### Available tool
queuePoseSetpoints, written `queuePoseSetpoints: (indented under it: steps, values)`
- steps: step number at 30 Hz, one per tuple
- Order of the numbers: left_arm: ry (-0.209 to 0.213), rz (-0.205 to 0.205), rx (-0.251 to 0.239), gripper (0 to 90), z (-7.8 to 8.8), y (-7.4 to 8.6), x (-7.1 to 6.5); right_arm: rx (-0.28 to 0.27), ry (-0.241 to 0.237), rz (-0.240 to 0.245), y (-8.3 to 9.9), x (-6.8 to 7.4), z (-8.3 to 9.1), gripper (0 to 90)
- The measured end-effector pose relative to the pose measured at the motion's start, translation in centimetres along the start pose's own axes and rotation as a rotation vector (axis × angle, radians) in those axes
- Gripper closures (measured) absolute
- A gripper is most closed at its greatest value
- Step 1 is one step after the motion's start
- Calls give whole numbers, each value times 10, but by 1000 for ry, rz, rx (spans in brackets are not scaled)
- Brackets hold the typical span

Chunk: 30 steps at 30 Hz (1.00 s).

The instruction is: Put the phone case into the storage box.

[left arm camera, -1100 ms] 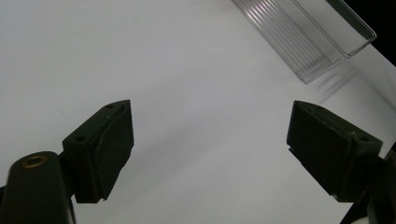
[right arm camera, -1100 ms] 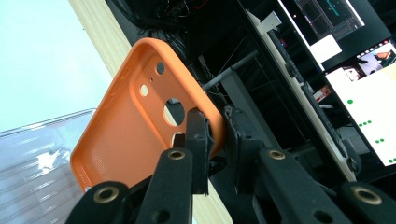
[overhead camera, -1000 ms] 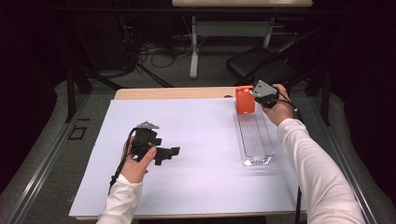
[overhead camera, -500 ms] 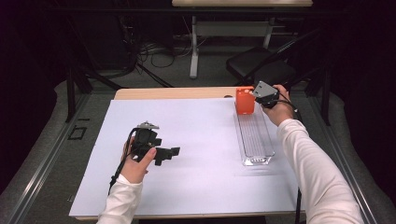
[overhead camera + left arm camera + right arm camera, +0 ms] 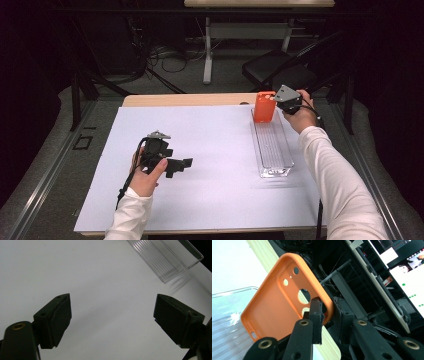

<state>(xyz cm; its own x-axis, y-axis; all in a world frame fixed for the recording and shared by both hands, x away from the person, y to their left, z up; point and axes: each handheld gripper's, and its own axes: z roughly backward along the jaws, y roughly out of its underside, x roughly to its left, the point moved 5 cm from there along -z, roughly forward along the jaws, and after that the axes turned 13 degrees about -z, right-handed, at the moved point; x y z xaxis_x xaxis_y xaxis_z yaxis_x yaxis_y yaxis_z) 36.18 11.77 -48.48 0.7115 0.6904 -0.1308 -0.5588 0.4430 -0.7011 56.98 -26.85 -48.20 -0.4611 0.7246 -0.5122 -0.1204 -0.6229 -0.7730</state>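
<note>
Right gripper (image 5: 327, 312) fingers pinch the light, flexible orange rubber phone case (image 5: 274, 307) by its rim, jaws just easing; left gripper (image 5: 112, 322) fingers wide, empty.

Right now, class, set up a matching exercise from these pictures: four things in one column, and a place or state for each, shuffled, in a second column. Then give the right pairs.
Things
1. orange phone case
2. clear plastic tray
3. left tool
4. right tool

Places or states
A. jaws wide apart, nothing between them, over the white sheet
B. lies lengthwise on the right side of the white sheet
C. held upright by one rim at the tray's far end
D. jaws close together on an orange rim

Pairs: 1-C, 2-B, 3-A, 4-D
</note>
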Motion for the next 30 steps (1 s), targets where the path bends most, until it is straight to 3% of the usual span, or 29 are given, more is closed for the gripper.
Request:
queuePoseSetpoints:
  steps: [11,16,20,22,28,30]
  values:
    - [-2,9,4,153,-1,2,1,25,9,-29,2,2,-3,606]
    - [-2,9,3,153,-1,2,2,45,16,-40,4,1,-4,583]
    - [-1,10,5,153,-1,2,2,57,15,-67,6,0,-4,562]
    - [-1,12,4,153,-1,2,2,61,-3,-105,7,0,-4,523]
    - [-1,10,1,153,-1,2,1,68,5,-111,7,1,-3,481]
    - [0,9,2,153,-1,2,1,73,3,-125,7,1,-3,420]
